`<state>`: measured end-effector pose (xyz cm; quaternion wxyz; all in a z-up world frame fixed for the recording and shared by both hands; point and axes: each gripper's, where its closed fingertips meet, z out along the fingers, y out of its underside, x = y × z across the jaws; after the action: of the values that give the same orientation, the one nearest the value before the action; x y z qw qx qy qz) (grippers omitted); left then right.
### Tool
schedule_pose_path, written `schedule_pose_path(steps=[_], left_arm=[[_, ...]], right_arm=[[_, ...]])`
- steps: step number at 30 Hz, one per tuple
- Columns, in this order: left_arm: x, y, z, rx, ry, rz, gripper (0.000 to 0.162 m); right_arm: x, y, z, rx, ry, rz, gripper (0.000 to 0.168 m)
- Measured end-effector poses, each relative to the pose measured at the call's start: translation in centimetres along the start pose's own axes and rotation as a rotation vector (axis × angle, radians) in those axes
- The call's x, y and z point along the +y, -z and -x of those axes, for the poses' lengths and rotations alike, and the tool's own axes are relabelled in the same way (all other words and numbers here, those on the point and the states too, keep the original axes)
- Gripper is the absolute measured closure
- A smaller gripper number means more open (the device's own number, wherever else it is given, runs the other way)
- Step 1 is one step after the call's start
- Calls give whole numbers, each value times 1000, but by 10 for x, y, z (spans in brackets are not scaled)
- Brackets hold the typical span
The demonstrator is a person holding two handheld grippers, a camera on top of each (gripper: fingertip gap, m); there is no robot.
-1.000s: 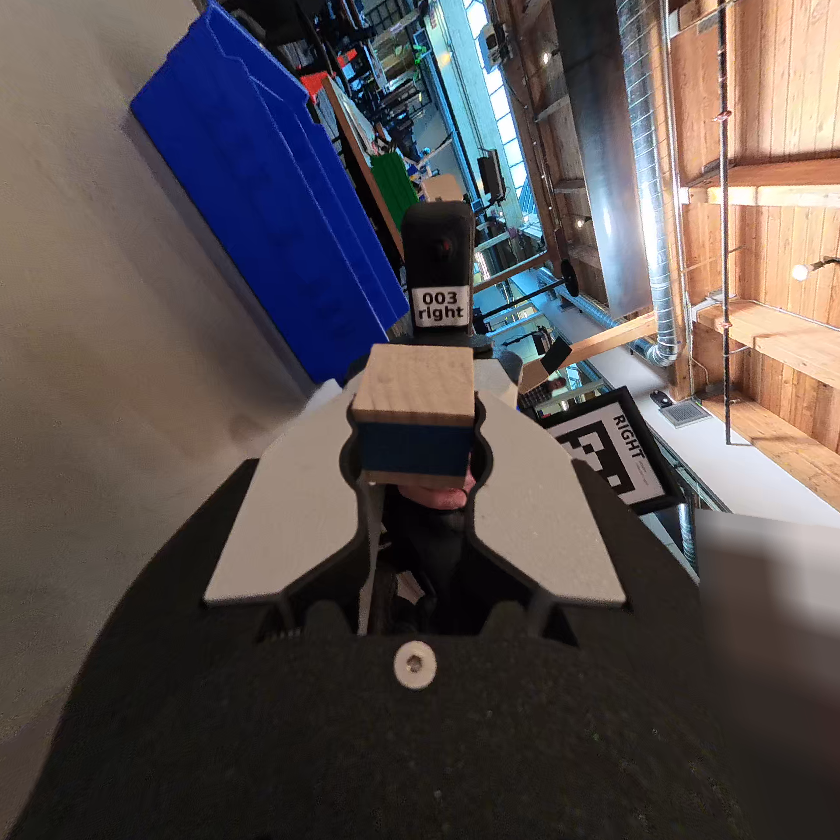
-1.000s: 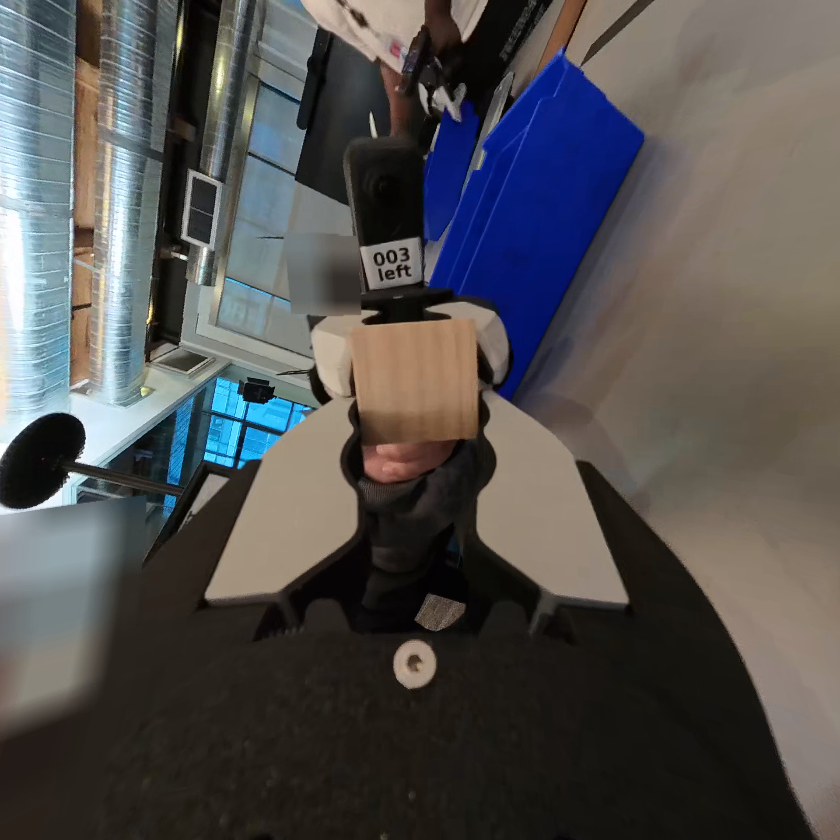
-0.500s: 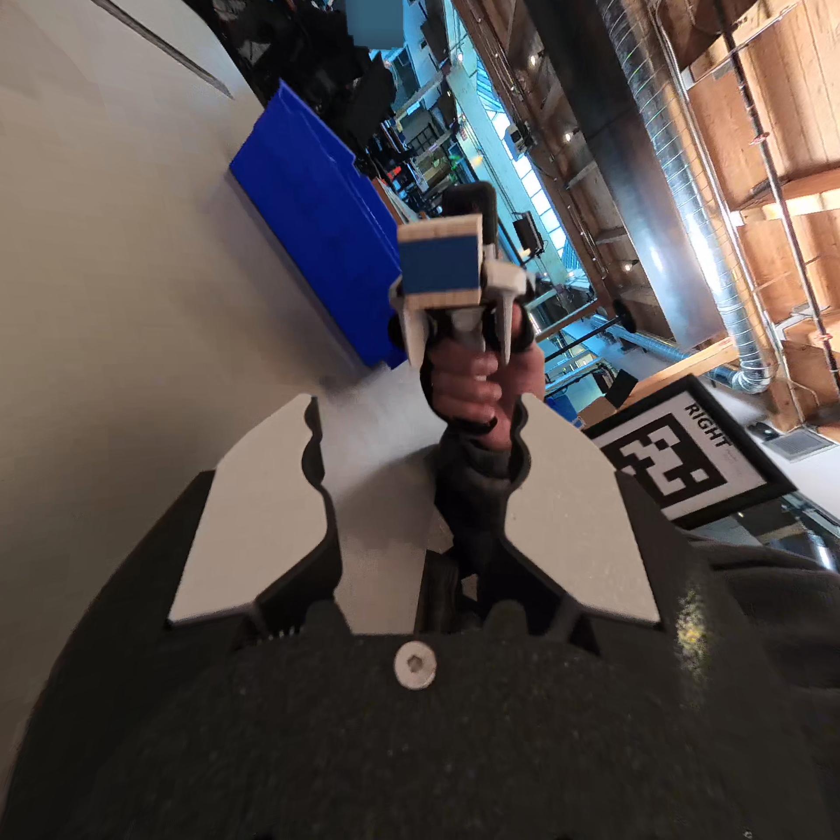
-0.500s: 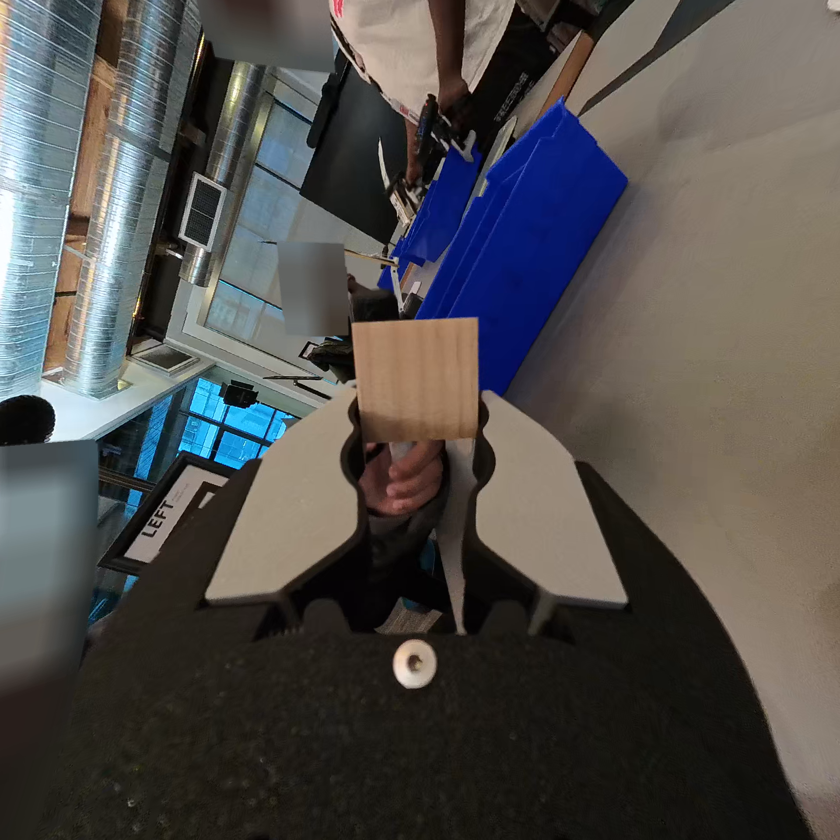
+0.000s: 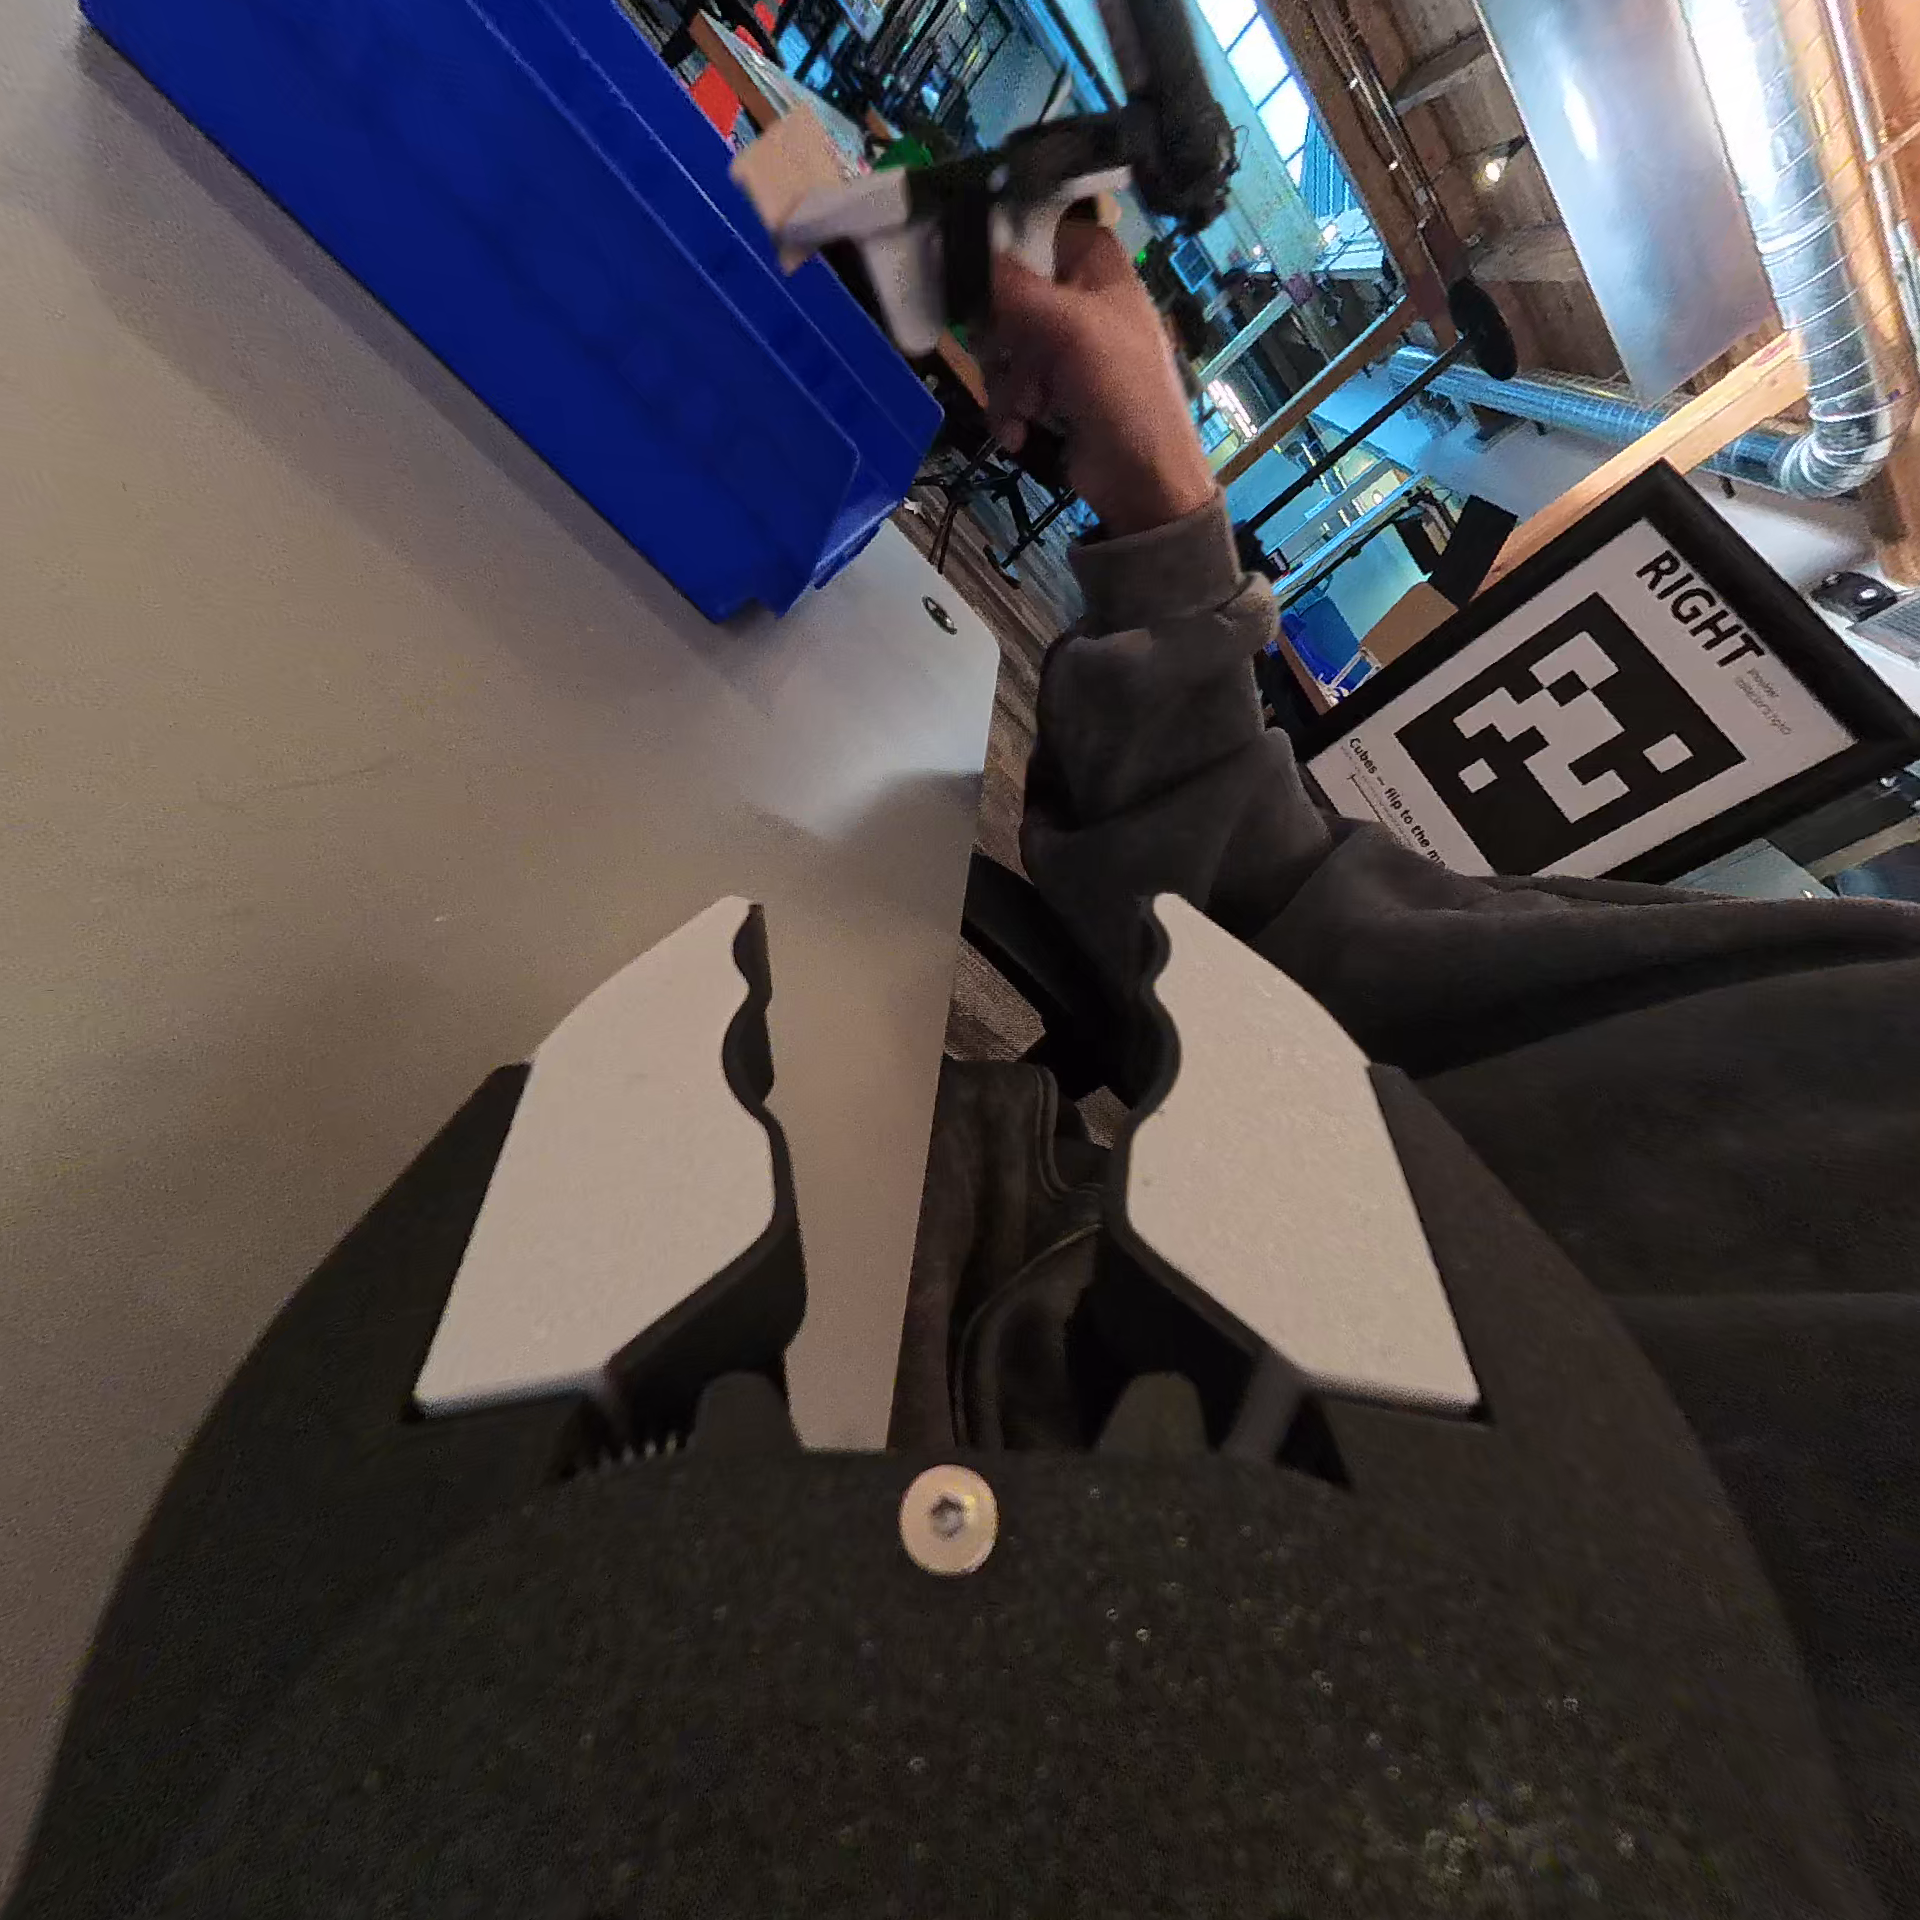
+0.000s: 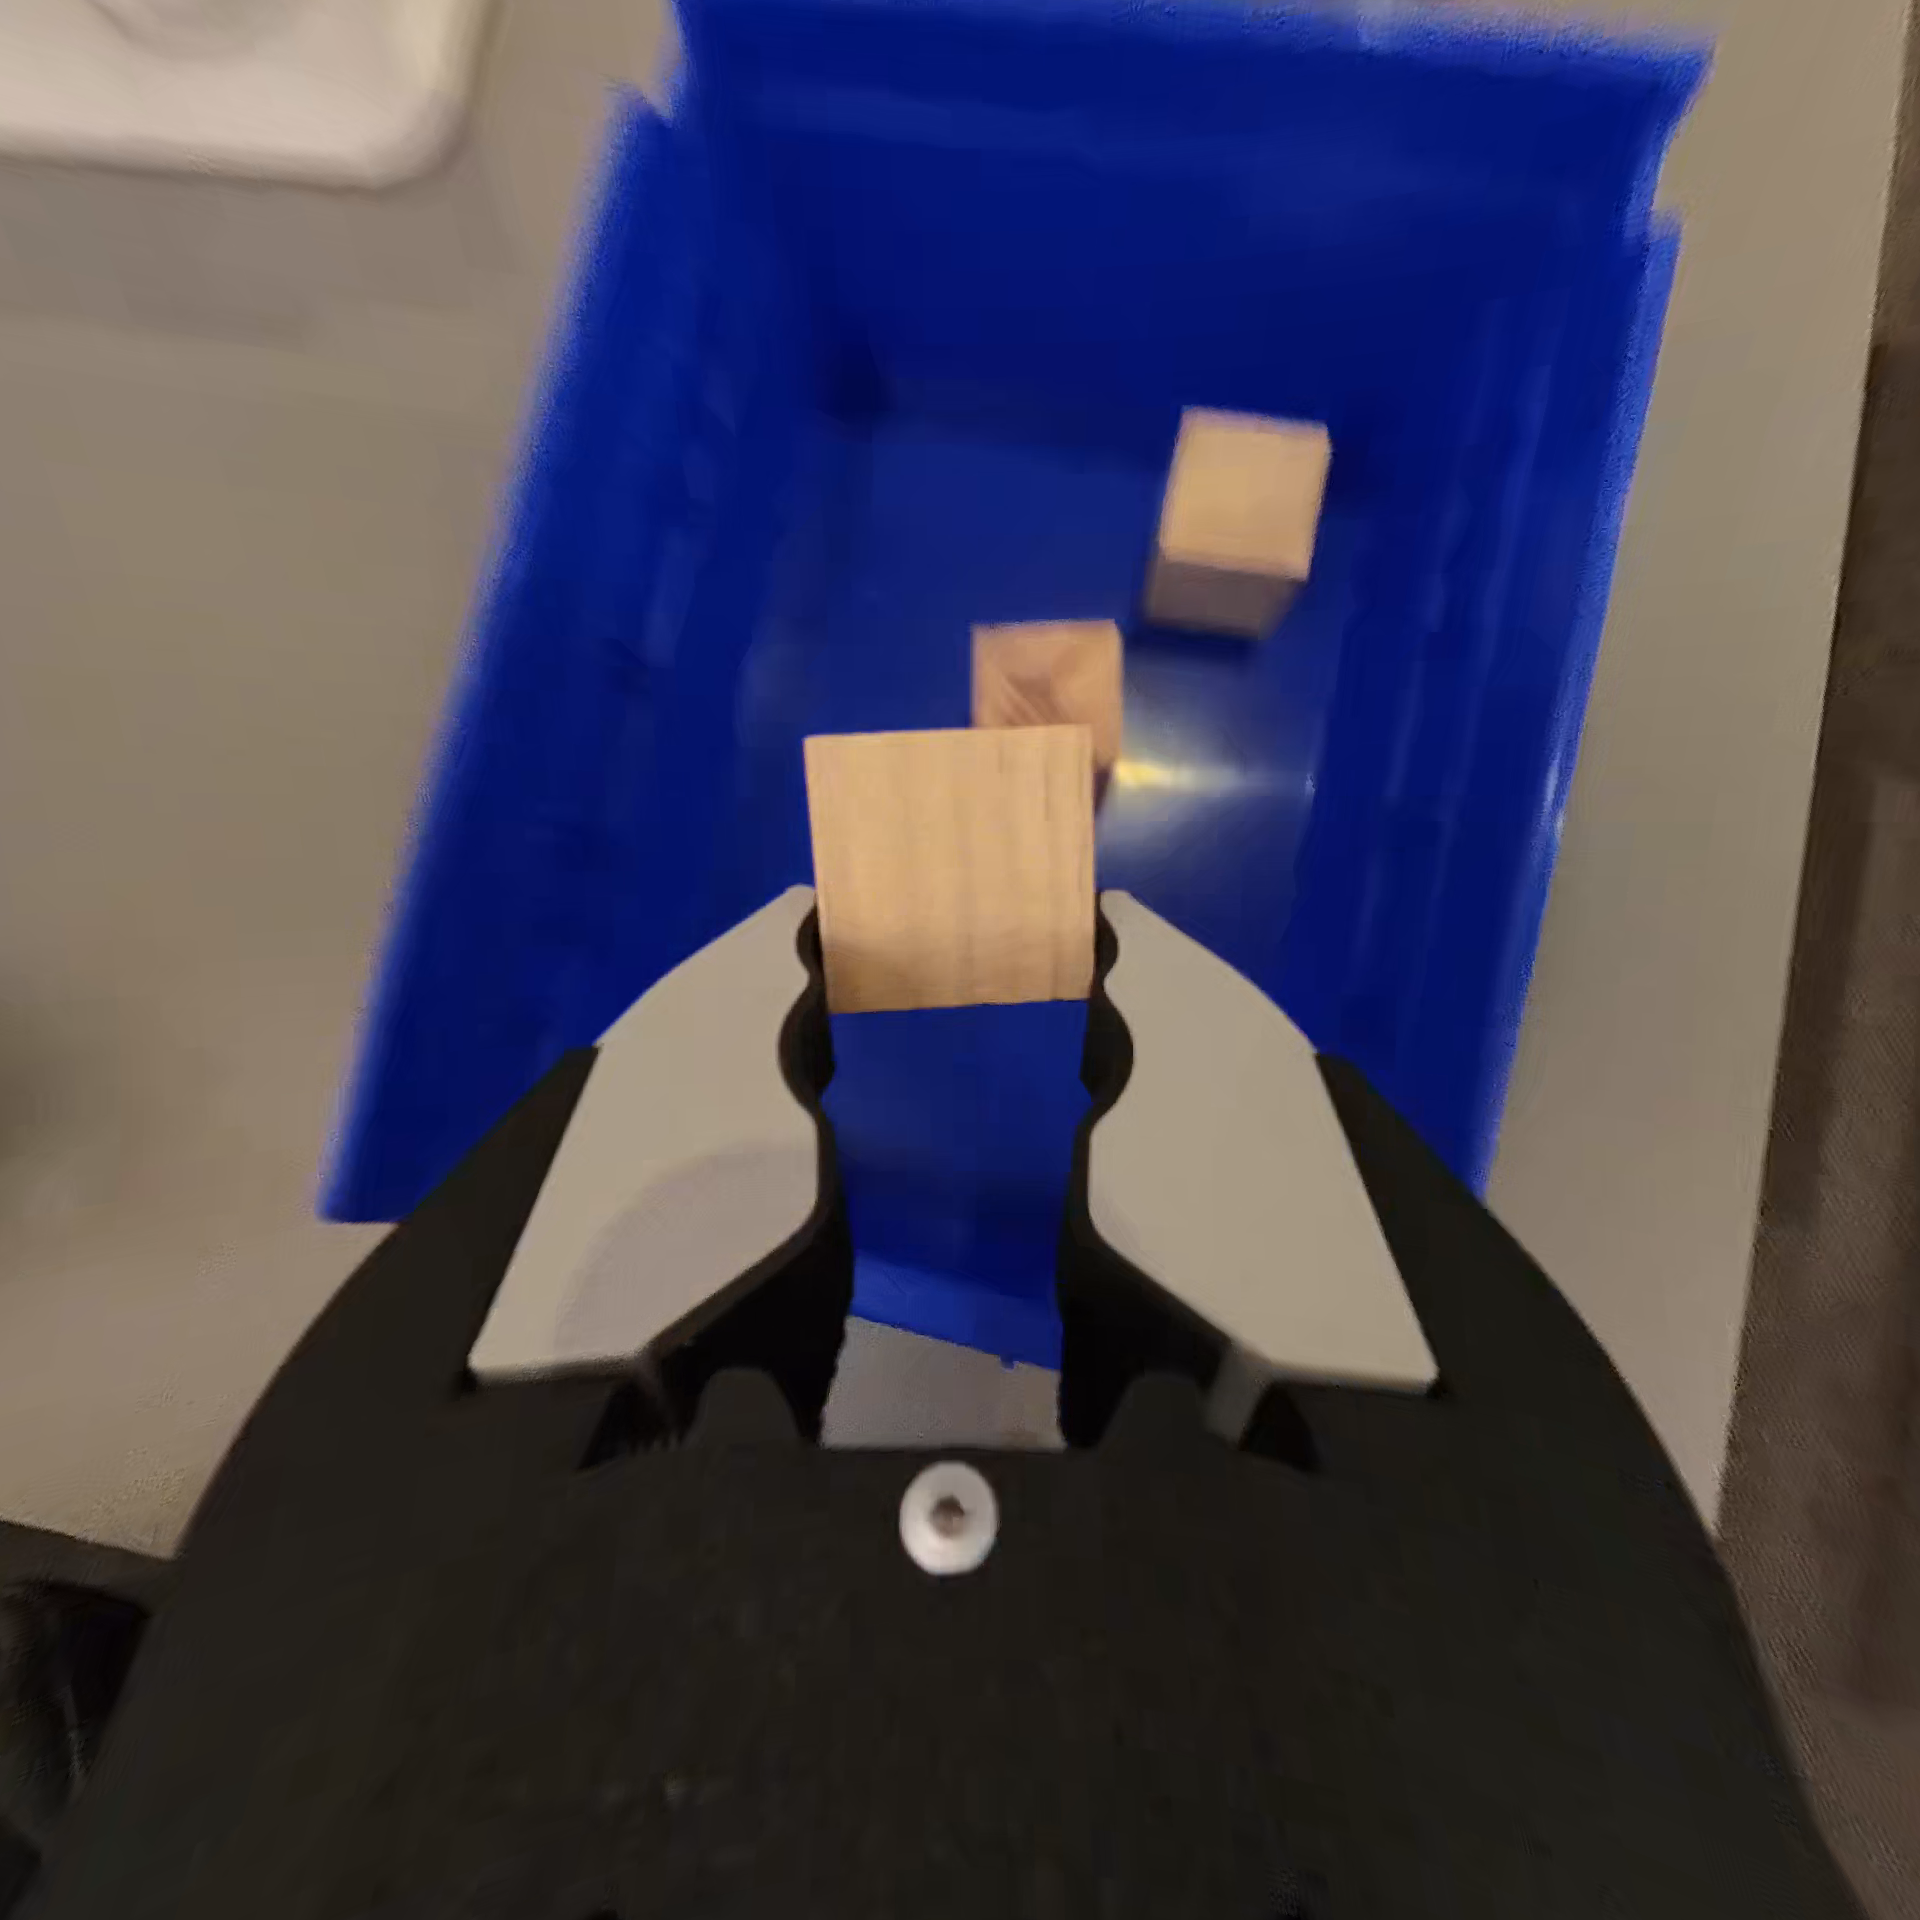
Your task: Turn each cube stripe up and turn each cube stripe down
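My right gripper is shut on a plain-faced wooden cube, both pads pressed on its sides, and holds it above the open blue bin. Two more wooden cubes lie on the bin's floor; no stripe shows on them through the blur. My left gripper is open and empty over the grey table's edge. The left wrist view shows the right gripper far off with the cube at its tips, by the blue bin.
A framed sign with a black-and-white marker stands beyond the table edge. A person's dark sleeve crosses in front of my left gripper. A white object lies on the table left of the bin.
A second ago both grippers gripped the cube. My left gripper let go, opened and drew back. My right gripper swung the cube over the blue bin and now looks down into it.
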<state>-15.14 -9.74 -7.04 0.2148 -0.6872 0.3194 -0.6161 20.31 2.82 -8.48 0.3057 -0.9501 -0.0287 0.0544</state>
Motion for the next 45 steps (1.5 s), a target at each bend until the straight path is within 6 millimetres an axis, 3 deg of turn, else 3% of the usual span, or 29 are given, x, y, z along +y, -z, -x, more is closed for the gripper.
schedule_pose_path(steps=[4,7,15,21,23,25,27,29,31,33,35,37,40,45], left_arm=[[5,-2,-1,16,19,26,96],[9,-6,0,18,32,44,96],[16,-11,-1,18,32,81,96],[18,-12,-1,20,42,91,96],[19,-12,0,23,52,91,96],[17,-10,0,20,50,78,96],[14,-8,0,6,36,70,96],[13,-7,4,-26,15,66,96],[14,-7,11,-81,-13,73,96],[18,-8,19,-133,-40,92,96],[21,-9,24,-164,-58,104,95],[24,-11,25,-168,-64,121,95],[27,-12,27,-190,-82,136,95],[26,-6,15,-193,-148,199,95]], right_arm=[[45,-33,-30,107,6,217,122],[60,-44,-40,148,2,297,122],[81,-61,-39,184,-4,427,122],[84,-61,-43,196,-32,405,122],[79,-57,-43,225,-6,366,100],[70,-39,-40,282,28,295,92],[48,-12,-25,308,57,147,93],[19,17,4,281,103,-61,94],[-7,37,62,108,190,-300,97],[-15,50,147,-241,260,-506,103],[-5,57,217,-558,282,-640,106],[12,50,255,-723,261,-700,98],[36,29,276,-770,280,-674,98],[43,24,275,-810,248,-637,100]])
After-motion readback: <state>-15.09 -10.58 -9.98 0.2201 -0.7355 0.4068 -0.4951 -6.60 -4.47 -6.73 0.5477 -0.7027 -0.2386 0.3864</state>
